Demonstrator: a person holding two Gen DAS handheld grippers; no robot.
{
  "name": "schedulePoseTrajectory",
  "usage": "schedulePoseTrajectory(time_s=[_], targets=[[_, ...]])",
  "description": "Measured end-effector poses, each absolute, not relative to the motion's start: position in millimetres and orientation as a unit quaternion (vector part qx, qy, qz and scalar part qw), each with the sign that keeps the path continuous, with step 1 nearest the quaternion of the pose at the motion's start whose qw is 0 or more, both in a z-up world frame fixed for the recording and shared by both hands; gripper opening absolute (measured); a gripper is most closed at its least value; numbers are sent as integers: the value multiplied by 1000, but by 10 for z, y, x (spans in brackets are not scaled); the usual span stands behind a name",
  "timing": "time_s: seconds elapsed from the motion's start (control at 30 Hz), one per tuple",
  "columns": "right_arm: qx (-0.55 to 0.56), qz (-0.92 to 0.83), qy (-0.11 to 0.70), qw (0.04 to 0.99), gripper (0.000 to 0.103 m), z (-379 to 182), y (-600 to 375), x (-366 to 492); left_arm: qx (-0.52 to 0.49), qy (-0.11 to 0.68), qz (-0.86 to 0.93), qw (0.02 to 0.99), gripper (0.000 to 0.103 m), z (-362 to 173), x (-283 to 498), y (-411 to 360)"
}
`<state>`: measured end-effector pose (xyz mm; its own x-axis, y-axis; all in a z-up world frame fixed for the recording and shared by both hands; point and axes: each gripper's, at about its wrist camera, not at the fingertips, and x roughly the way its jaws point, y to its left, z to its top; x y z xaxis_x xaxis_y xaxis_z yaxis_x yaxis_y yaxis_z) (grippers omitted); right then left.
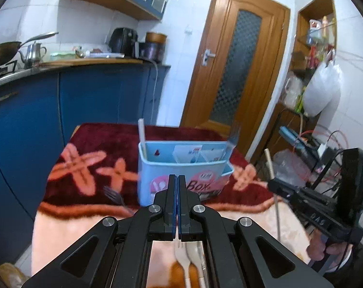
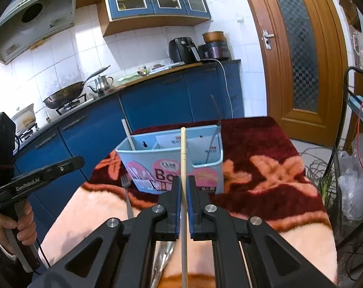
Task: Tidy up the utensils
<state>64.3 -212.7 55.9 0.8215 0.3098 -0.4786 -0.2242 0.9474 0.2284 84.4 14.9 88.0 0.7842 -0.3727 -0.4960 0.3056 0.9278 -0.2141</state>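
Observation:
A light blue utensil box (image 1: pixel 181 168) (image 2: pixel 172 163) stands on the table with a white chopstick (image 1: pixel 142 136) (image 2: pixel 128 133) in its left compartment and a fork (image 1: pixel 233 139) (image 2: pixel 216 129) in its right one. My right gripper (image 2: pixel 184 180) is shut on a pale wooden chopstick (image 2: pixel 183 158), held upright in front of the box; it shows in the left wrist view (image 1: pixel 269 163). My left gripper (image 1: pixel 176 177) is shut and empty, just before the box. A metal fork (image 1: pixel 115 198) (image 2: pixel 126 192) lies on the blanket left of the box.
A dark red and cream flowered blanket (image 1: pixel 90 163) (image 2: pixel 265 163) covers the table. More utensils (image 1: pixel 185 261) (image 2: pixel 162 259) lie near its front edge. Blue kitchen cabinets (image 1: pixel 85 96) stand behind, a wooden door (image 1: pixel 236 64) at the right, cables and bags (image 2: pixel 354 180) beside the table.

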Motion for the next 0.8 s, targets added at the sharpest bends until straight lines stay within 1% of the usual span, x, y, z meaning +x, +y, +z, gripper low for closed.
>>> schedulePoseTrajectory(time_s=[0.13,0.2,0.33,0.4,0.53,0.6,0.8], targets=[[97,145,275,946,7,483,-2203,662,-51,325,-151,932,3,714,994,219],[103,145,275,945,7,466,-2234,656,-60,358,-137,922,11,610,1126,308],[110,146,275,944,7,438,-2291,679,-80,409,-120,901,23,414,1387,444],[112,145,276,943,7,427,-2311,696,-95,433,-113,889,37,310,1528,495],[114,142,278,943,7,379,-2353,735,-120,475,-93,867,38,96,1820,569],[118,140,281,942,7,347,-2384,763,-124,488,-78,860,42,11,1939,594],[125,133,290,939,7,245,-2481,874,-122,504,-62,853,45,-127,2186,586]])
